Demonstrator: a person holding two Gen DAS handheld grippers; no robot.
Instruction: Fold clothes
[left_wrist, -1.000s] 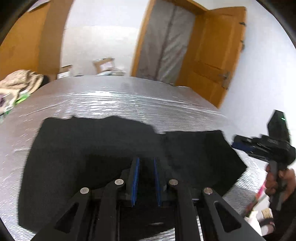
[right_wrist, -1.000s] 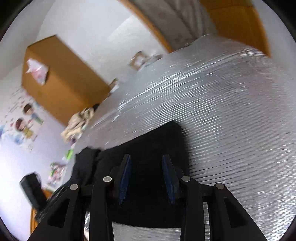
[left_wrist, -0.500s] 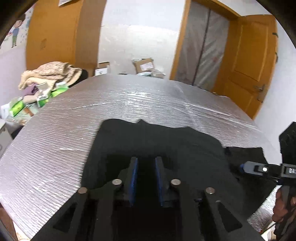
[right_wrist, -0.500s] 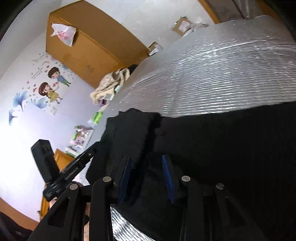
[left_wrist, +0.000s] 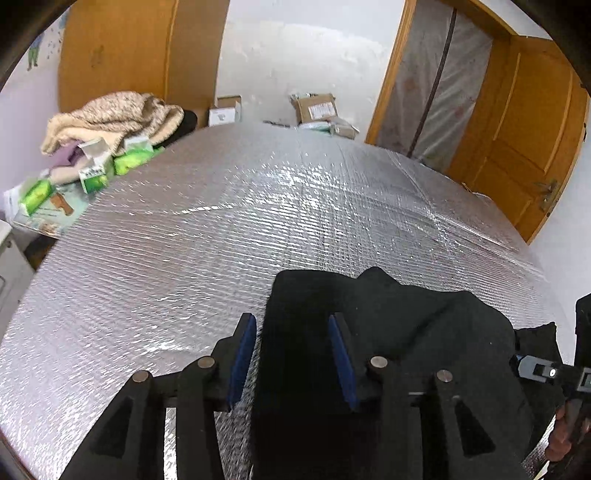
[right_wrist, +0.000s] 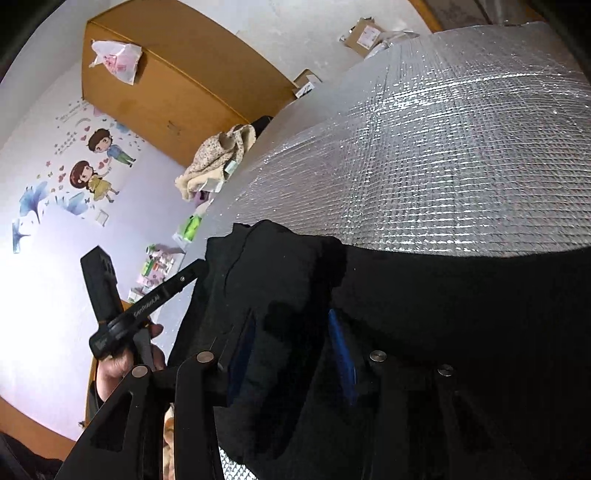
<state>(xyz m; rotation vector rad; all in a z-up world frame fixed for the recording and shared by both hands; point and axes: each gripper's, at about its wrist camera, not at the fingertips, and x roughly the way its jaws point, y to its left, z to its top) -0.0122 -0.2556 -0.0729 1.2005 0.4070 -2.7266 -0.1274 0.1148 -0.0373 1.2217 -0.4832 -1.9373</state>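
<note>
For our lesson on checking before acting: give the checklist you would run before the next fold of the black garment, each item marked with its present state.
1. Left gripper has let go: ok, its jaws have just been opening, with cloth between but not pinched.
2. Right gripper free of cloth: cannot tell, dark fabric hides its pads.
3. Black garment on the silver mat: ok.
4. Fold lying flat: not ok, its far edge is bunched.
5. Mat beyond the garment bare: ok.
</note>
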